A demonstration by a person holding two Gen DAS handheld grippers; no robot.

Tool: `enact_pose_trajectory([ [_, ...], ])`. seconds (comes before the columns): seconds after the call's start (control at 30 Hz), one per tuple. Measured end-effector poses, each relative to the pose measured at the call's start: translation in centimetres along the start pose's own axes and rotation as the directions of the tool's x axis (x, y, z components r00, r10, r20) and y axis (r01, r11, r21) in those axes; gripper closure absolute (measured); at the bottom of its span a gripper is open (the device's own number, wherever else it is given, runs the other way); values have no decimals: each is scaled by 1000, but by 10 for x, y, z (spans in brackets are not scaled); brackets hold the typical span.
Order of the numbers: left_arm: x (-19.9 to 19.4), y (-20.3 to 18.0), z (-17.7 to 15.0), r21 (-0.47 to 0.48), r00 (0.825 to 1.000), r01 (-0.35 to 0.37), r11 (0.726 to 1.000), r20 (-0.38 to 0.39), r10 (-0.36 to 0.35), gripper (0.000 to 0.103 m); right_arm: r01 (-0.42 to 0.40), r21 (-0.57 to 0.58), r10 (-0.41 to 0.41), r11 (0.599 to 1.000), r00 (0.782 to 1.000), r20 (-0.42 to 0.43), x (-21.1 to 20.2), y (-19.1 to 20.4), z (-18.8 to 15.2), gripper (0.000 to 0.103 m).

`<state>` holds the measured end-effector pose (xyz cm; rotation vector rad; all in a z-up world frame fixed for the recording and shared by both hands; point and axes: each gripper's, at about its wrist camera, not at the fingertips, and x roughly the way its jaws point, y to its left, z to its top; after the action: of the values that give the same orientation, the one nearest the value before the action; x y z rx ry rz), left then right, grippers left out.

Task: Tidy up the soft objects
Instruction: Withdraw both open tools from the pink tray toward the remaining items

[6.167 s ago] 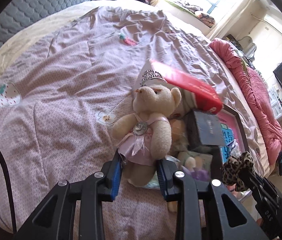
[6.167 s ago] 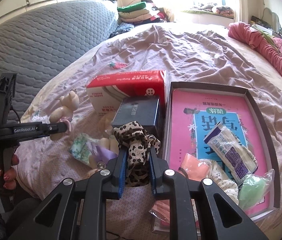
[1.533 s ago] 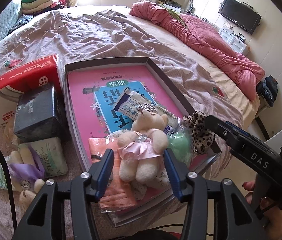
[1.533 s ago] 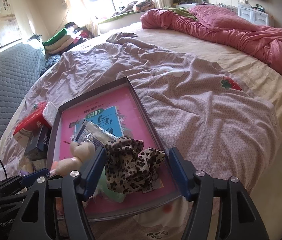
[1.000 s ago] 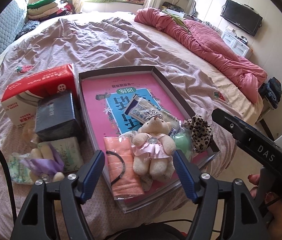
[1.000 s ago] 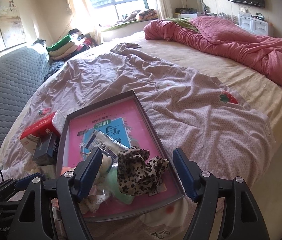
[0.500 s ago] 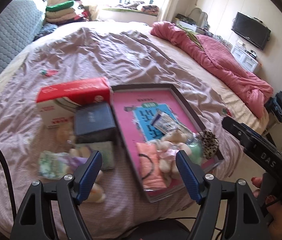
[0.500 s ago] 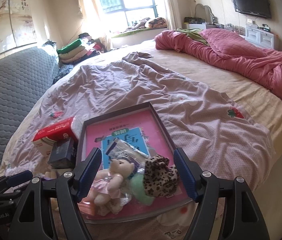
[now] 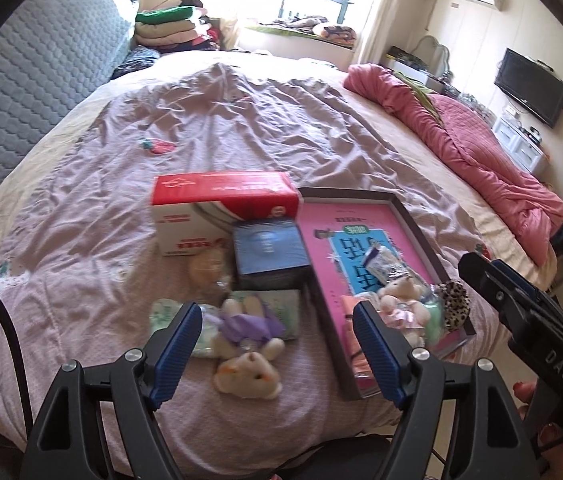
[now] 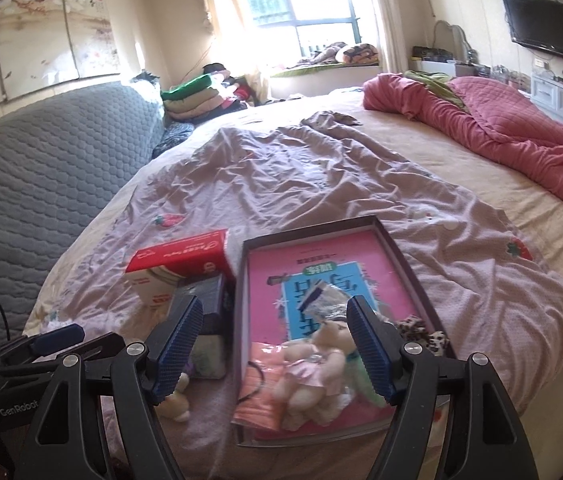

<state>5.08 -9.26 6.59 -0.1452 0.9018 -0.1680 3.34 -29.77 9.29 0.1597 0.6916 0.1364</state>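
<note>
On bed, pink-lined tray [image 10: 415, 276] holds pink-dressed teddy [image 10: 313, 364], leopard scrunchie [image 9: 454, 306]; both tools wide, empty.

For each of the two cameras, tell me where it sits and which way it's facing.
Left wrist: on the left gripper, angled down at the plush bunny on the bed; the right gripper's arm and a hand show at right.
Right wrist: on the right gripper, angled down at the tray; the left gripper shows at lower left.
Shared: tray, teddy bear, red tissue box.
</note>
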Motion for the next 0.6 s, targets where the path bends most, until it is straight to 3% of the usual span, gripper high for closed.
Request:
enact_pose_trajectory([
  [0.6,-14,104,4,-186,994,-102,977,13,106,23,-81,-128,71,988,994,-80,19,70,-19,27],
])
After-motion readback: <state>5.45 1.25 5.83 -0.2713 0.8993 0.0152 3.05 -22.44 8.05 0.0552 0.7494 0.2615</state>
